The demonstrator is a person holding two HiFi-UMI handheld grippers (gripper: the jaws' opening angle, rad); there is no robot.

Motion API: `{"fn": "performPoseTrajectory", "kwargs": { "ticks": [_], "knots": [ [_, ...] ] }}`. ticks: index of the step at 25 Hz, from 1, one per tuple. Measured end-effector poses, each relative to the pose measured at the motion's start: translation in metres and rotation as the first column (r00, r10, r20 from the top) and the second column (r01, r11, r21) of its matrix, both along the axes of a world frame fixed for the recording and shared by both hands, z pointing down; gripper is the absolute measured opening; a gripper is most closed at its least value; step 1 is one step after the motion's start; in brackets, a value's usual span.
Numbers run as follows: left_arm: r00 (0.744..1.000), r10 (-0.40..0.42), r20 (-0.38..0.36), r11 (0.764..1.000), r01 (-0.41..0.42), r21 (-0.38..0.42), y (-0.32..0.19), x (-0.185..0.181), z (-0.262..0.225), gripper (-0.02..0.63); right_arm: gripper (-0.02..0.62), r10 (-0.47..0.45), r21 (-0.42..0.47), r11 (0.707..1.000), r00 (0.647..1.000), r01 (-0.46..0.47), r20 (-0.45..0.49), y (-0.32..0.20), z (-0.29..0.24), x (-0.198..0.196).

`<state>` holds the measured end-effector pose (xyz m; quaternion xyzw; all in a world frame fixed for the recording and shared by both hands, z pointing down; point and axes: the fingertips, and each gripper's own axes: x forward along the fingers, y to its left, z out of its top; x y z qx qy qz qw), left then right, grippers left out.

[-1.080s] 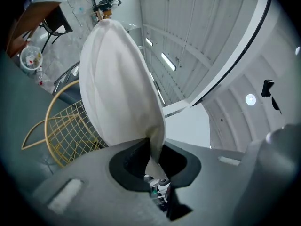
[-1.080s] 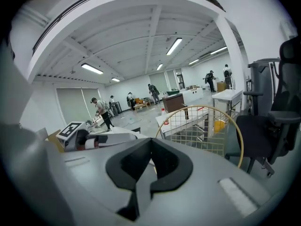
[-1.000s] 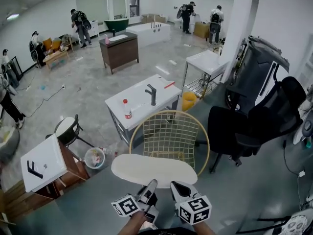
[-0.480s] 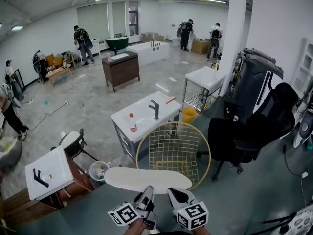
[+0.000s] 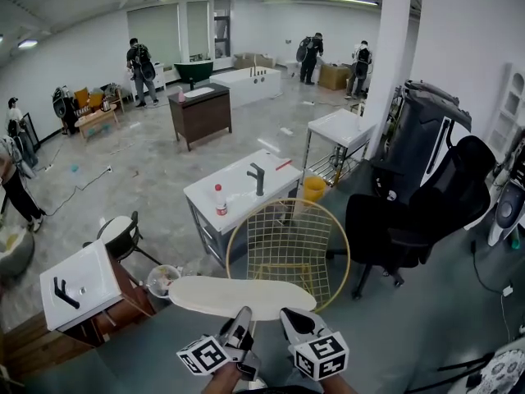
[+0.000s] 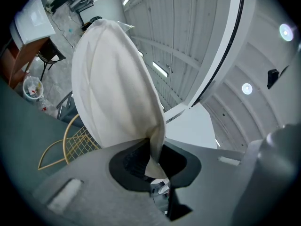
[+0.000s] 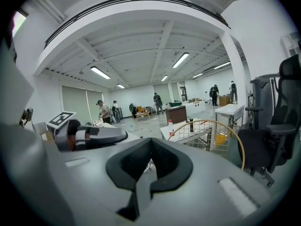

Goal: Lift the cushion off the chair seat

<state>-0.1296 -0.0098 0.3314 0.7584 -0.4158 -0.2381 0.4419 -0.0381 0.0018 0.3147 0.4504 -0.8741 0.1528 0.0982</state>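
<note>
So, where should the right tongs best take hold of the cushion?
At its thin near rim, coming in level from the person's side, a little right of the left tongs, which pinch that same rim. The cushion is a wide, flat disc held about level by the chair, so probably only its edge fits between the jaws.

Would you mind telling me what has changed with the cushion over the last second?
The cushion has come up and shifted left, clear of the wire chair. The left tool stays clamped on its near edge. The chair stands where it was.
</note>
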Motion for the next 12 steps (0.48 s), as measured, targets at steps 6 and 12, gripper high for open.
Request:
{"fn": "performPoseTrajectory", "kwargs": {
  "ticks": [6, 12],
  "knots": [
    [1.000, -0.002, 0.001, 1.000, 0.002, -0.020, 0.010, 0.005, 0.003, 0.043, -0.002, 0.003, -0.010, 1.000, 1.000, -0.003, 0.001, 0.008, 0.002, 0.005],
    [1.000, 0.000, -0.027, 1.000, -0.001, -0.021, 0.014, 0.005, 0.008, 0.043, -0.002, -0.001, -0.012, 1.000, 1.000, 0.001, -0.006, 0.015, 0.007, 0.003]
  ]
}}
